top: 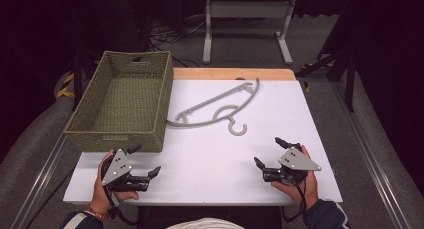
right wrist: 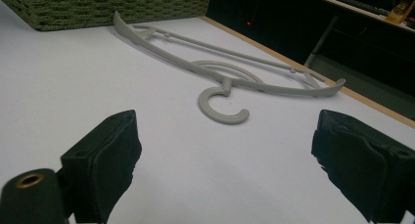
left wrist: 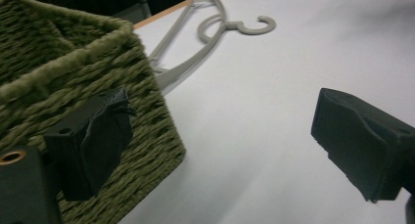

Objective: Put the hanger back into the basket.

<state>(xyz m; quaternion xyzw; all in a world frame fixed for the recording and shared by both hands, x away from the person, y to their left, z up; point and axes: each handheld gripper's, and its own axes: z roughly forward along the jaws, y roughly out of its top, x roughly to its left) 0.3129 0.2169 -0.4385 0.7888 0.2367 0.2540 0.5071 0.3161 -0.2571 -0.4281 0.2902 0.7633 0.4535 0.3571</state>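
Observation:
A grey plastic clothes hanger [top: 220, 106] lies flat on the white tabletop [top: 210, 154], its hook [top: 238, 129] toward the person. It also lies ahead in the right gripper view, hanger [right wrist: 230, 79], and far off in the left gripper view, hanger [left wrist: 205, 35]. A green woven basket [top: 122, 101] stands empty at the left. My left gripper [top: 145, 161] is held open near the basket's front corner, nothing between its jaws. My right gripper [top: 270, 151] is open too, low over the table, aimed at the hanger hook.
The basket wall [left wrist: 73, 101] stands close to the left gripper's left jaw. A wooden strip [top: 232, 74] edges the table's far side. Beyond it stand a white frame [top: 247, 24] and cables on the floor. Metal rails run along both table sides.

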